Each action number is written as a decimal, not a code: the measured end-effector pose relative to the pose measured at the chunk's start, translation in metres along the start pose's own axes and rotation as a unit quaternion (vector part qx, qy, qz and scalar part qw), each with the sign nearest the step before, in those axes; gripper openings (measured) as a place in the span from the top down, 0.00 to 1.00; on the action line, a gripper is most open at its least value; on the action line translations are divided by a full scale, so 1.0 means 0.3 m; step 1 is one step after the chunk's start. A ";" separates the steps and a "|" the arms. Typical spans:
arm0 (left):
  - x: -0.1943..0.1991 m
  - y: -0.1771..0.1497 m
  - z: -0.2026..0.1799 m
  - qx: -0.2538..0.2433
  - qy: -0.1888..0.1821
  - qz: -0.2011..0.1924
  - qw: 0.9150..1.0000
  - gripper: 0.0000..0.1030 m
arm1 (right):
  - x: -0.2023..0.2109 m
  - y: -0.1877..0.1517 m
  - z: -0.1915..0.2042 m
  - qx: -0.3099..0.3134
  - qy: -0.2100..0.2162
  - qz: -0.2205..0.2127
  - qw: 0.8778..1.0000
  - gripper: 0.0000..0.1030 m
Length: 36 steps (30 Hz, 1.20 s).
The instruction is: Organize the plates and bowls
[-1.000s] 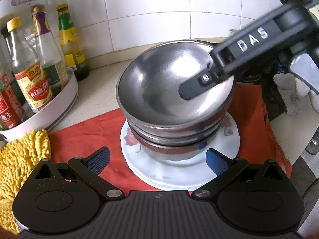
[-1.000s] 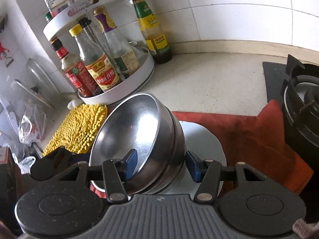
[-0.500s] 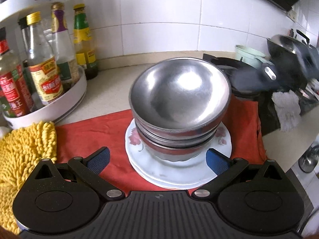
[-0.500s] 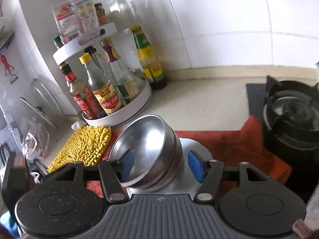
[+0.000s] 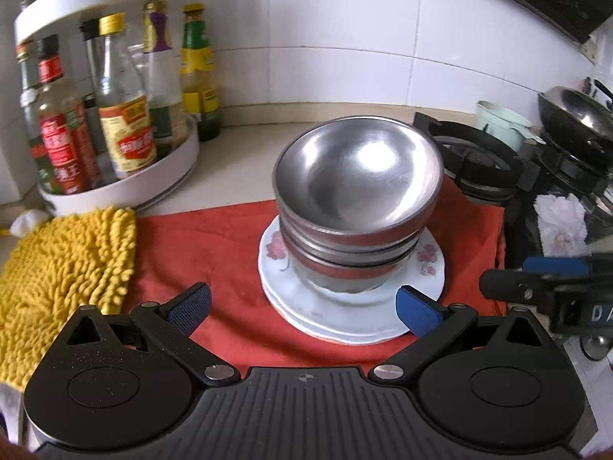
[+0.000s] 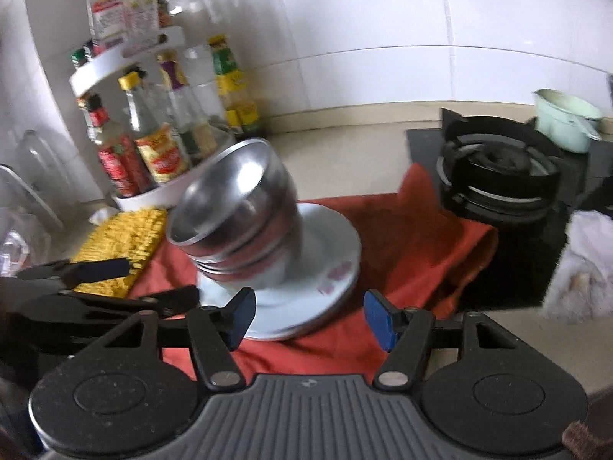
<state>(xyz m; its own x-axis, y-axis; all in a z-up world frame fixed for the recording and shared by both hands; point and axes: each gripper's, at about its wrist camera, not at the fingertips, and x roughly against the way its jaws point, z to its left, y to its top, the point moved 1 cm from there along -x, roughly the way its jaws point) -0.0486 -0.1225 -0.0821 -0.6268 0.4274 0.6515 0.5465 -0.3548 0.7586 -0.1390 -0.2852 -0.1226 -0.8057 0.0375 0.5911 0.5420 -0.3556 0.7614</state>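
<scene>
Several nested steel bowls (image 5: 356, 207) stand on a stack of white flowered plates (image 5: 345, 318), on a red cloth (image 5: 214, 253). My left gripper (image 5: 302, 306) is open and empty, just in front of the plates. My right gripper (image 6: 308, 318) is open and empty, close in front of the plates (image 6: 325, 268) and bowls (image 6: 237, 222). The right gripper also shows in the left wrist view (image 5: 536, 283), to the right of the stack. The left gripper shows at the left of the right wrist view (image 6: 95, 280).
A white turntable rack of sauce bottles (image 5: 115, 191) stands at the back left. A yellow chenille mitt (image 5: 57, 268) lies left of the cloth. A gas stove (image 5: 479, 165) with a wok (image 5: 574, 122) and a pale green pot (image 5: 498, 122) are to the right. A white rag (image 5: 559, 222) lies there.
My right gripper let go of the top bowl, lifted out and pulled back to the right of the stack. My left gripper drew back a little. The bowl stack stays put.
</scene>
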 end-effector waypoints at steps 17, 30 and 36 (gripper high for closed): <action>0.022 -0.034 0.002 0.046 0.043 0.017 0.998 0.00 | -0.018 -0.056 0.028 -0.038 -0.018 -0.003 0.999 0.34; 0.039 -0.005 0.014 0.053 0.092 -0.006 0.994 0.03 | -0.054 -0.018 0.058 -0.031 0.016 -0.003 0.999 0.34; 0.041 0.000 0.012 0.052 0.101 -0.011 0.993 0.03 | -0.059 -0.004 0.070 -0.020 0.021 -0.005 1.000 0.34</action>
<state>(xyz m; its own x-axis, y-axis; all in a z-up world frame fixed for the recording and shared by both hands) -0.0543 -0.1143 -0.0742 -0.7326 0.2539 0.6315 0.5789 -0.2556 0.7743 -0.1204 -0.2659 -0.1283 -0.8204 0.0028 0.5718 0.5251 -0.3924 0.7552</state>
